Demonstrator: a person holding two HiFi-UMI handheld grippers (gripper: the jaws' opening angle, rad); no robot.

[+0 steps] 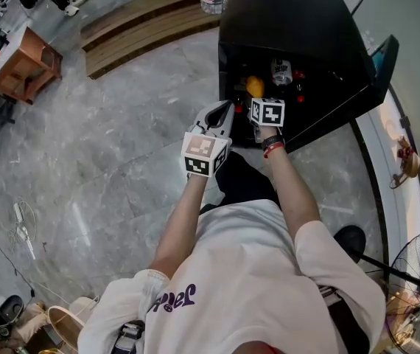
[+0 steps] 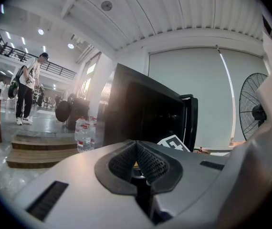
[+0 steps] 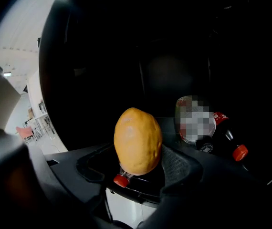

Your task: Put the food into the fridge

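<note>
Right tongs (image 3: 138, 165) — yellow fruit (image 3: 137, 140) upright

The fruit (image 3: 137, 141) was orange-yellow with faint paler mottling. The fridge (image 1: 291, 21) was black inside and out. A dark bottle (image 3: 225, 135) had a red cap (image 3: 240, 152). The left tongs (image 2: 137, 147) were pale grey with black dotted pads (image 2: 152, 163); the right tongs (image 3: 136, 165) looked dark grey. Each marker cube (image 1: 205, 155) bore black squares on white. The floor (image 1: 121, 161) was grey, veined like marble. The T-shirt (image 1: 269, 271) was white with purple lettering, the wristband (image 1: 273, 149) red, the steps (image 1: 144, 28) brown wood.
</note>
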